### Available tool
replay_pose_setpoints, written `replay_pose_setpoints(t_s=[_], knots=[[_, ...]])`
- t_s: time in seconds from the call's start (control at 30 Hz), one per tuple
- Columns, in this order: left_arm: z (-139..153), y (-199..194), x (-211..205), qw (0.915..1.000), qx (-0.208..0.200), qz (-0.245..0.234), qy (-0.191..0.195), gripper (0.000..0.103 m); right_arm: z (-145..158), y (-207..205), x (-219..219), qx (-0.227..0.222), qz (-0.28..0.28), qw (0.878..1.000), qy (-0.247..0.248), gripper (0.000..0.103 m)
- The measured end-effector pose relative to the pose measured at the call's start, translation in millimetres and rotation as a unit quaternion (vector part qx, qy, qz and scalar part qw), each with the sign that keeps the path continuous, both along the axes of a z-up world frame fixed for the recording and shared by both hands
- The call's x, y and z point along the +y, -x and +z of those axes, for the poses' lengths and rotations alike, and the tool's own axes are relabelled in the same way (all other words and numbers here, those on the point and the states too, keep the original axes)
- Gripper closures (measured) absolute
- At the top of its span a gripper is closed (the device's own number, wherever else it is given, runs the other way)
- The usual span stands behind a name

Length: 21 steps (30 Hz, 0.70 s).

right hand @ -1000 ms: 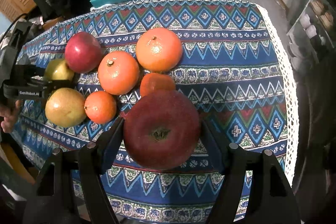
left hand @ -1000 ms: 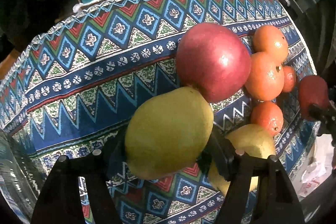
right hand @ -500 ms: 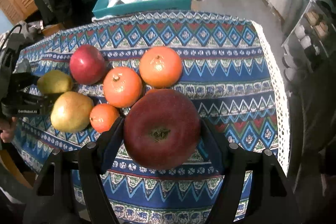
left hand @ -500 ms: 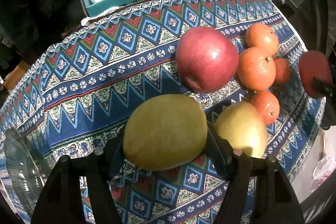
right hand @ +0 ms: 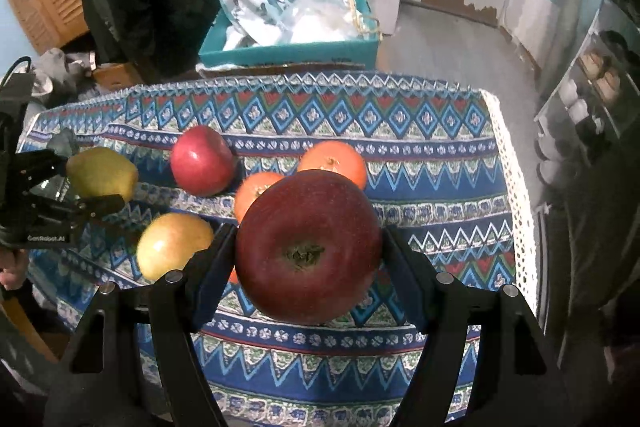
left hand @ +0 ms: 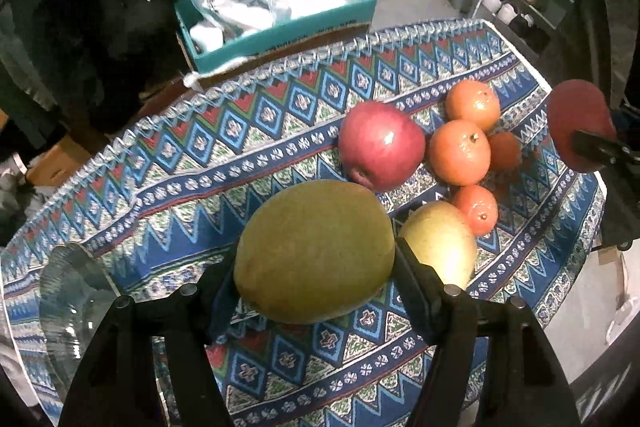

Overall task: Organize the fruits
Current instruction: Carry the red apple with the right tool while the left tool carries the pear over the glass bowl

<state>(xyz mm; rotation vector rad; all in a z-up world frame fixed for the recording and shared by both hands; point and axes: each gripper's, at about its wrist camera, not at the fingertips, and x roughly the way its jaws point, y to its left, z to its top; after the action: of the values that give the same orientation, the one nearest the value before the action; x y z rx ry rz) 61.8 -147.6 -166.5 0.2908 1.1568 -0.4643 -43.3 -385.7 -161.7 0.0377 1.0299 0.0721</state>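
Green pear (left hand: pixel 316 251) sits clamped in my left gripper (left hand: pixel 316 279), dark red apple (right hand: pixel 308 247) in my right gripper (right hand: pixel 308 267); both have risen off the cloth (left hand: pixel 248 163) since a second ago, leaving oranges (left hand: pixel 460 151) behind, so each awaits sorting.

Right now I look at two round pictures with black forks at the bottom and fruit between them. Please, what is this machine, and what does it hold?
No robot: a person holds one gripper in each hand, each with a camera looking along its fingers. The left camera shows the left gripper shut on a pear. The right camera shows the right gripper shut on a dark apple. On the tablecloth lie another apple, a second pear, four oranges and a glass bowl.
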Motion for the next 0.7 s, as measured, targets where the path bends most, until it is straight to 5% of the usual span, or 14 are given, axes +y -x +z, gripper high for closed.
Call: replay_pose_setpoints(t_s=[0.7], knots=[[75,30,40,0.9978,-0.053,0.006,0.039,0.032,56,-6,54,-0.050,0.045,0.998,-0.005,0.031]])
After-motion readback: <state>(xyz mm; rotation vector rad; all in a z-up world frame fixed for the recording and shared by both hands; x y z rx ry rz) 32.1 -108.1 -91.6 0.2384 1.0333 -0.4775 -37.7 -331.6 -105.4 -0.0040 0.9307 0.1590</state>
